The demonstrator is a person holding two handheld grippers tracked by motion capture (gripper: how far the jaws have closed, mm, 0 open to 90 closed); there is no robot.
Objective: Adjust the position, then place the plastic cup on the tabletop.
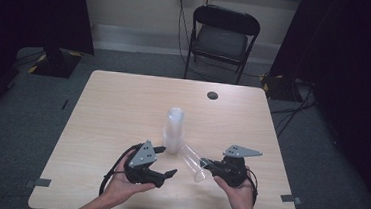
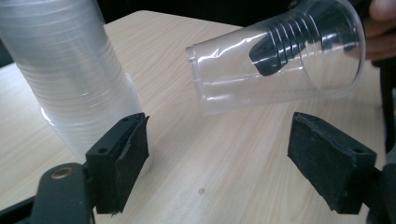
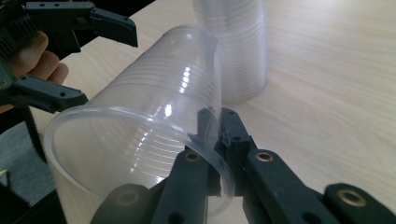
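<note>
Right tongs (image 3: 212, 140) pinch the rim of a clear ribbed plastic cup (image 3: 140, 135), holding it tilted on its side above the light wooden table (image 1: 118, 109). Left tongs (image 2: 219, 154) stand open and empty, just beside a stack of clear plastic cups (image 2: 70, 74).

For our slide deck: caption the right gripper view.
Right claw pinches a clear cup's rim beside the cup stack.

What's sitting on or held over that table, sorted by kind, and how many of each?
Stack of clear plastic cups: 1
Single clear plastic cup, pinched at its rim by the right gripper: 1
Handheld grippers, counting the left gripper: 2
Total: 4
</note>
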